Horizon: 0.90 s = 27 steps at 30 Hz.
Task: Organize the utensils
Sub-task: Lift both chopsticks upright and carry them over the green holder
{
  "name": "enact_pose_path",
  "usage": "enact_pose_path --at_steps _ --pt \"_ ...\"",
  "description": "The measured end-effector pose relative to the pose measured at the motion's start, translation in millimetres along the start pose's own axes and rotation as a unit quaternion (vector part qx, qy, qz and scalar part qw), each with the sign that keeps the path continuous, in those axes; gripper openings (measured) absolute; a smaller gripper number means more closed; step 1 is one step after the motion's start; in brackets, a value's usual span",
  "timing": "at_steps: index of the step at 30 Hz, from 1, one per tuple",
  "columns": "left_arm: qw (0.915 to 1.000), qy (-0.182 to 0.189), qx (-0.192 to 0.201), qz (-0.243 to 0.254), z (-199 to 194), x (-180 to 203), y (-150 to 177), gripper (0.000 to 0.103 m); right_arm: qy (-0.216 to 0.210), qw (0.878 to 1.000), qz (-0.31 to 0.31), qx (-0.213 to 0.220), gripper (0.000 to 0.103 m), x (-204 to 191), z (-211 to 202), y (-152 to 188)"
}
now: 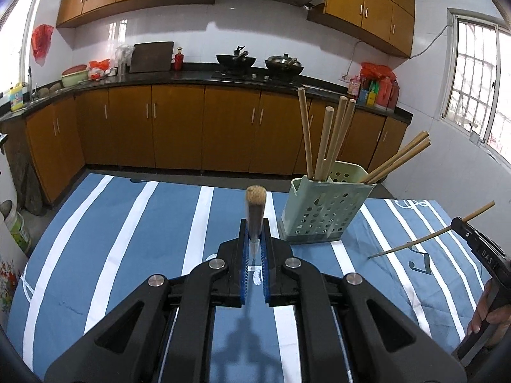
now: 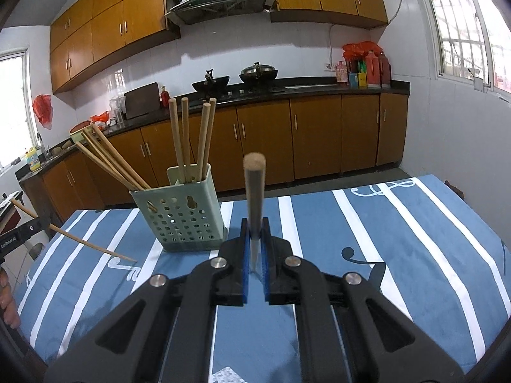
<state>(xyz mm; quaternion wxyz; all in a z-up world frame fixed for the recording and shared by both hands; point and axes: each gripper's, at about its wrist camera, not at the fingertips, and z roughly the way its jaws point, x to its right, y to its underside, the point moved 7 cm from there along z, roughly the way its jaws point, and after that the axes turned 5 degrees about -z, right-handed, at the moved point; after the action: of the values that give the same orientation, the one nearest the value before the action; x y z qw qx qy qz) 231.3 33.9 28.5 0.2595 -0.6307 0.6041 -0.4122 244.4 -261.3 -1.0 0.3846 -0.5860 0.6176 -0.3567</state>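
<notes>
- Kitchen behind: brown cabinets (image 1: 179, 127) above and below a dark counter (image 1: 191, 76), two woks (image 1: 236, 60) on the stove, a hood (image 2: 220, 0) over them, and barred windows (image 1: 476, 76) to the side.
- Blue cloth (image 1: 127, 239) with white stripes covers the table that both cameras look down on.
- Green holder (image 1: 325, 210), perforated, stands upright on the cloth, seen ahead and right of the left gripper and ahead and left of the right one.
- Chopsticks (image 1: 332, 137) stand in the holder: four near upright in its rear part, several more leaning outward from its front part.
- Left gripper (image 1: 255, 239) has its blue pads closed on one chopstick (image 1: 255, 207), which points away from the camera, its thick end raised above the cloth.
- From the right wrist view this stick (image 2: 95, 245) passes through the black jaws at the frame's left edge, its thin tip low over the cloth, just beside a printed music note.
- Right gripper (image 2: 255, 239) is likewise clamped on a second chopstick (image 2: 254, 198), thick end up and forward.
- From the left wrist view that stick (image 1: 431, 233) slants across the cloth's right side, clear of the holder, and a hand (image 1: 488, 312) grips the handle below.
</notes>
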Motion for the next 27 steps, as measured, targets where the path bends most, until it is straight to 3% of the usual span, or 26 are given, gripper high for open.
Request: enact_pose_path --at_steps 7,17,22,27 --pt "0.9993 0.032 0.018 0.009 -19 16 -18 0.007 -0.023 0.999 -0.001 0.032 0.008 -4 -21 -28" --pt "0.9918 0.096 0.080 0.028 -56 64 -66 0.007 -0.118 0.988 0.021 0.097 0.008 -28 -72 -97" --pt "0.9865 0.098 0.129 0.022 -63 82 -97 0.007 -0.113 0.984 0.003 0.136 0.008 -42 -85 -126" --pt "0.9828 0.095 0.158 0.008 -57 95 -118 0.007 -0.098 0.984 -0.017 0.146 0.008 -53 -72 -142"
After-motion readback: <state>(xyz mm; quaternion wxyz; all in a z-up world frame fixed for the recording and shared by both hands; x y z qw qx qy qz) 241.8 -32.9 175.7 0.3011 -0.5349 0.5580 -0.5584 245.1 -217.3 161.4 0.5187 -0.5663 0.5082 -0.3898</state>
